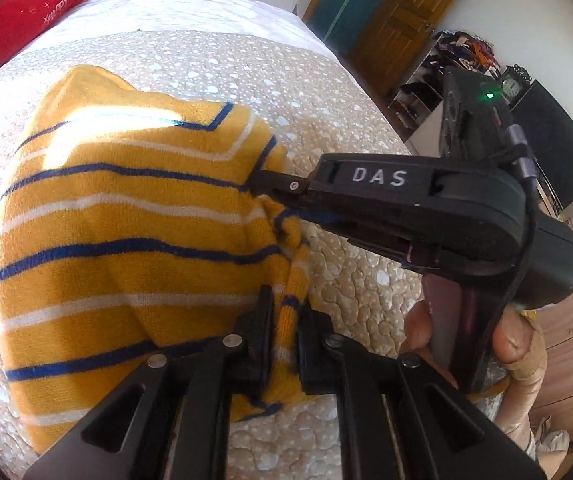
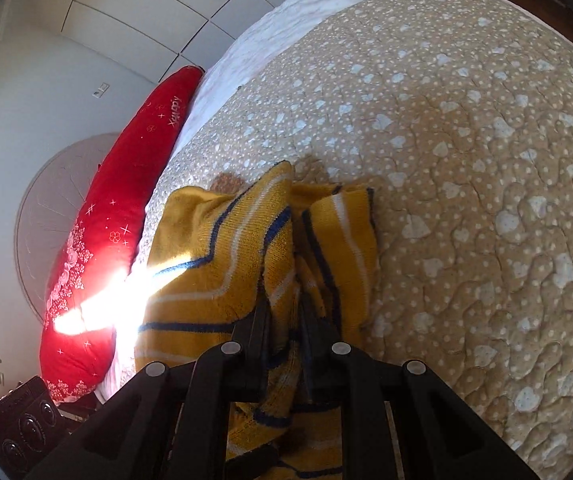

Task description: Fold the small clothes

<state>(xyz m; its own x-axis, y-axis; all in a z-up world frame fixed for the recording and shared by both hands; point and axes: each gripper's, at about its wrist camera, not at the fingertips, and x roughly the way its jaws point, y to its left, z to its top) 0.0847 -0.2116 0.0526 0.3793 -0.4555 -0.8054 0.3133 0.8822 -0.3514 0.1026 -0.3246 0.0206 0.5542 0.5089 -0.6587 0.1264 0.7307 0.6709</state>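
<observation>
Spotty bed cover [image 1: 346, 100] fills both views, a red pillow [image 1: 26, 20] at upper left. Yellow striped sweater [image 1: 126, 220] lies mid-left. Left gripper [image 1: 284, 320] pinches its edge; right gripper [image 1: 270, 188] does too.

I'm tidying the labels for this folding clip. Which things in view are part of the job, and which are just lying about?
Part of the job:
striped sweater
left gripper, shut on the sweater
right gripper, shut on the sweater
bed cover, bearing the sweater

Just lying about:
red pillow
clock
wooden door
cluttered shelf
</observation>
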